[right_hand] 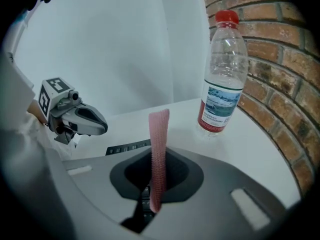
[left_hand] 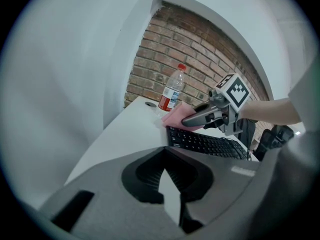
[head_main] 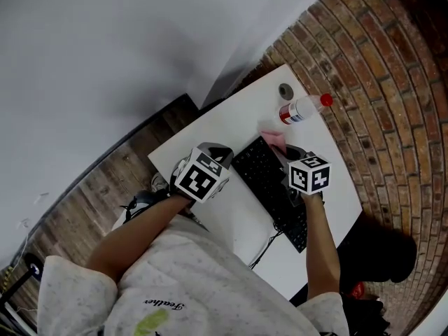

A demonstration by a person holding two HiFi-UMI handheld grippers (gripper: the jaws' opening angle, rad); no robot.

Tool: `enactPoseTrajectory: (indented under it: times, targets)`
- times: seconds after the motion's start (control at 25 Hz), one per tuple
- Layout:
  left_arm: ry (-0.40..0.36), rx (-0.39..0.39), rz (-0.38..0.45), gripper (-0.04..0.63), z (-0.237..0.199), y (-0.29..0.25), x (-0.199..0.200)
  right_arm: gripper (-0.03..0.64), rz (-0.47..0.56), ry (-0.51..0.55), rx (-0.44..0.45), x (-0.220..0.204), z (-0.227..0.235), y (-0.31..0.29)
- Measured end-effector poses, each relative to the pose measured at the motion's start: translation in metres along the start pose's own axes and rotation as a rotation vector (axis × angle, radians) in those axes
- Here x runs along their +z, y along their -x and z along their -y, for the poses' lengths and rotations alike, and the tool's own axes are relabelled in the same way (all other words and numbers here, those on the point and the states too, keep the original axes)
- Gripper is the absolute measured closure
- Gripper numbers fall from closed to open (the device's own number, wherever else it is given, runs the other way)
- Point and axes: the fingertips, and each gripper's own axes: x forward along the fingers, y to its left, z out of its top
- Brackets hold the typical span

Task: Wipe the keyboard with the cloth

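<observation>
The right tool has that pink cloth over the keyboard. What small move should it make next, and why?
Probably lower the right gripper so the cloth presses on the keyboard, ready to wipe along the keys. The jaws are clamped on the cloth over the keyboard's far end, near the bottle; whether it touches the keys yet is unclear.

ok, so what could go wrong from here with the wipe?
1. The bottle stands upright just past the keyboard's far end, close to the cloth; a long stroke could knock it over.
2. The left gripper is off the keyboard, so nothing braces it and it may slide.
3. The right gripper clamps the cloth edge-on, so its jaws might scrape keys.
</observation>
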Motion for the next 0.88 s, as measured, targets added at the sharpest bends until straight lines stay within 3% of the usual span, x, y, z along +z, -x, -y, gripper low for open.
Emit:
enactPoseTrajectory:
  times: [0.4, 0.88]
  targets:
    - [0.009, 0.017, 0.024, 0.598, -0.014, 0.003, 0.004, 0.594, -0.031, 0.076, 0.024, 0.025, -0.009, -0.024]
    - [0.030, 0.036, 0.044, 0.598, -0.019, 0.008, 0.003, 0.594, -0.148, 0.473, -0.049, 0.041, -0.008, -0.035]
